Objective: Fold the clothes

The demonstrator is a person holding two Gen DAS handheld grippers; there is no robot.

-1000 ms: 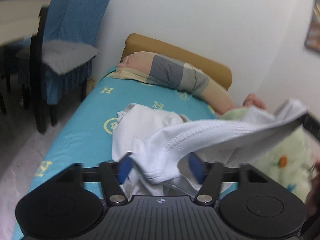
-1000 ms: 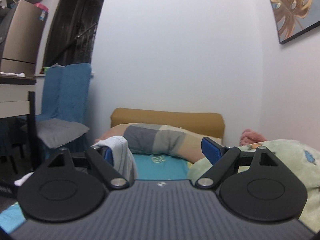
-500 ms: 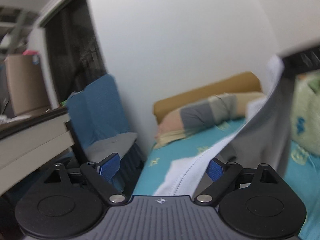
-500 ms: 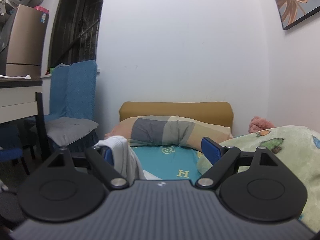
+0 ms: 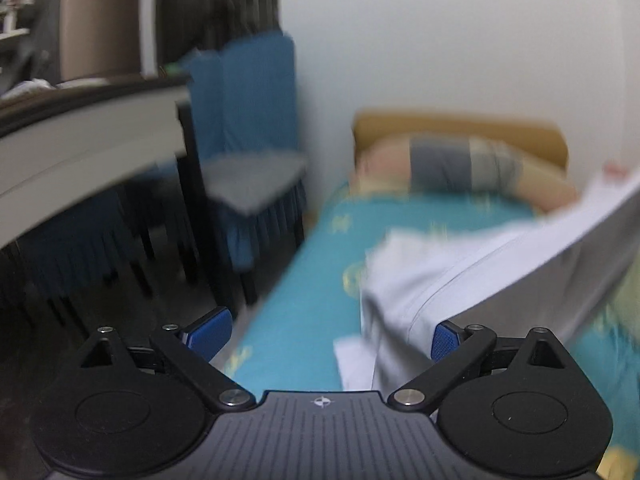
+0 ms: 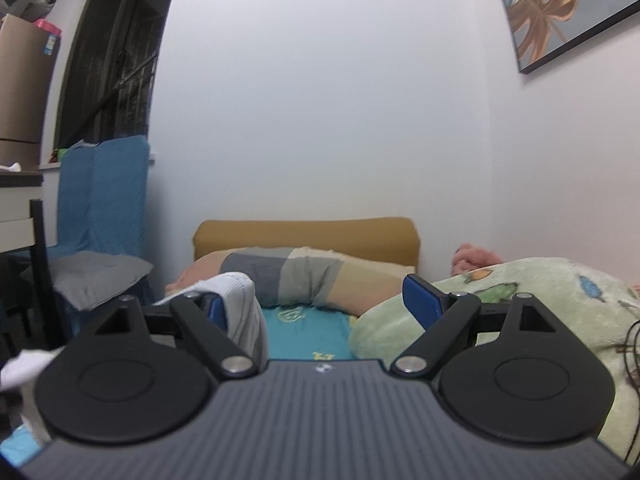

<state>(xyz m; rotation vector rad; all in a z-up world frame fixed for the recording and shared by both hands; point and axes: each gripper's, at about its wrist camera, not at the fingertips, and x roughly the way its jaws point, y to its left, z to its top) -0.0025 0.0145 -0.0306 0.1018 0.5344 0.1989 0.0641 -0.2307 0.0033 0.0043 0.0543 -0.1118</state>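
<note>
White ribbed-knit cloth garment (image 6: 244, 312); matt black plastic hand-held gripper (image 6: 320, 312); fleecy blanket (image 6: 540, 300).

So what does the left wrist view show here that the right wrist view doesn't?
Only the left wrist view, though blurred, shows the white garment spread across the teal sheet, stretching up to the right edge, with cloth beside one finger of the open left claw. Only the right wrist view shows the leaf painting, the green blanket, and white fabric draped over one finger of the open right claw. Both show the headboard, the pillow and the blue chair.
</note>
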